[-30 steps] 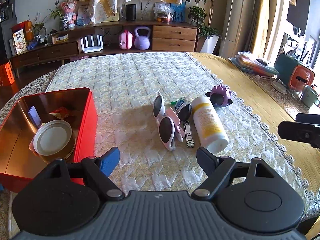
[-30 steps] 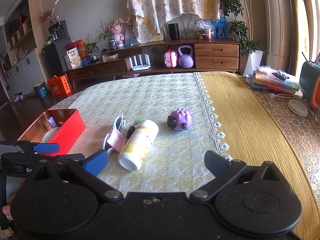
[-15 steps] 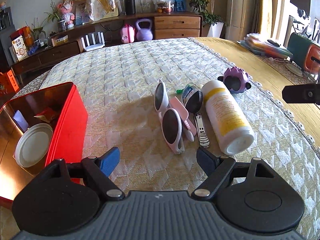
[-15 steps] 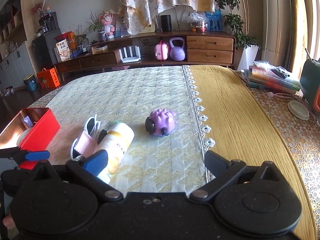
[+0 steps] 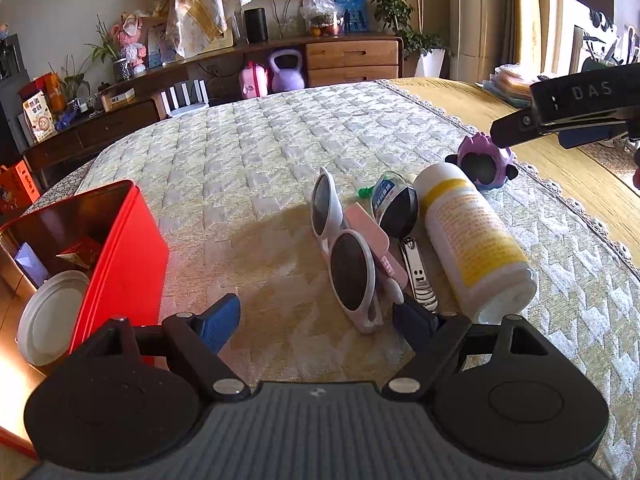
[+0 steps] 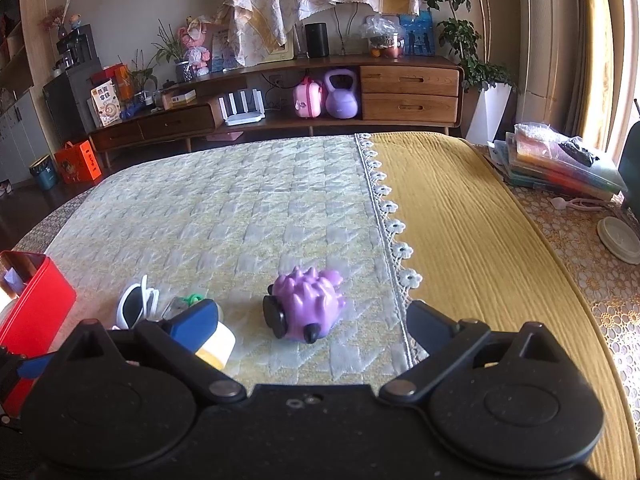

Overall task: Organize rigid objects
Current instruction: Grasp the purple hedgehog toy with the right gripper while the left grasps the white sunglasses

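Observation:
White sunglasses (image 5: 344, 252) lie on the quilted cloth with a pink flat piece (image 5: 368, 236), a nail clipper (image 5: 418, 276), a small green-capped bottle (image 5: 390, 196) and a white bottle with a yellow label (image 5: 468, 232) beside them. My left gripper (image 5: 318, 322) is open, its fingers just short of the sunglasses' near end. A purple spiky toy (image 6: 306, 304) lies right of the white bottle (image 6: 218, 346). My right gripper (image 6: 314, 322) hovers open close behind the toy, touching nothing; it also shows from the side (image 5: 560, 116). A red tin box (image 5: 120, 248) at the left holds a white lid (image 5: 48, 320).
A yellow cloth (image 6: 460, 240) with a lace edge covers the table right of the quilted part. A stack of folders (image 6: 560, 164) and a white round lid (image 6: 618, 240) sit at the far right. A wooden sideboard (image 6: 408, 92) stands beyond the table.
My left gripper has sunk and come closer to the sunglasses. My right gripper has slid toward the purple toy, which now sits centred before its fingers. Both stay open.

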Available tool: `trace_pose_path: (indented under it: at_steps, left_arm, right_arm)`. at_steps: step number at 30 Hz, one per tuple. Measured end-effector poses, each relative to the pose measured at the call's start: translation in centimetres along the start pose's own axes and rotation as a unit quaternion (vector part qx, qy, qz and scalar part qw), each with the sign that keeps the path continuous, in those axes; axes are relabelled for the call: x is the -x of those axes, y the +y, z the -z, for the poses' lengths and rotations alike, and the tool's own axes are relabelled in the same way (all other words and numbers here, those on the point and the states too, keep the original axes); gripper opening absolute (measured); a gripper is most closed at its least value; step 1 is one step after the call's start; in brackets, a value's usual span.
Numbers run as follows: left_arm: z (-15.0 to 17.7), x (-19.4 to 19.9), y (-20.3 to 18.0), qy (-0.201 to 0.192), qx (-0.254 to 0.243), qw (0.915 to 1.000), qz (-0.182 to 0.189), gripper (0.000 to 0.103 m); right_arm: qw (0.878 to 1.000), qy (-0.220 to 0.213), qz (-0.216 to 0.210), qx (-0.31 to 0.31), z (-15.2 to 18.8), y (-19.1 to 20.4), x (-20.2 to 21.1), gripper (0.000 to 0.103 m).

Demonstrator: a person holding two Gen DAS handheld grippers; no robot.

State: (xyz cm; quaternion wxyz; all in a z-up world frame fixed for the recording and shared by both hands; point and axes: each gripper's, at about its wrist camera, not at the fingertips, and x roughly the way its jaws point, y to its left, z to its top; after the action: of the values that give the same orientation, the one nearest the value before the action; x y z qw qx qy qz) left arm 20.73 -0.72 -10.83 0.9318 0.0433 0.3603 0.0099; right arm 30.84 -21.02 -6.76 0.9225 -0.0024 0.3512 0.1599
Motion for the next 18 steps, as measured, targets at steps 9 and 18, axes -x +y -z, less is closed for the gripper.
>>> trace_pose_path:
  at_steps: [9, 18]
  left_arm:
    - [-0.6, -1.2, 0.5, -0.011, 0.006, 0.9997, 0.023, 0.072]
    - [-0.9, -1.4, -0.2, -0.022, -0.007, 0.9991, 0.036, 0.033]
  right_arm:
    - [1.0, 0.012, 0.001, -0.008, -0.2, -0.1, -2.7, 0.096]
    - [1.0, 0.021, 0.002, -0.008, -0.1, 0.0, -4.3, 0.087]
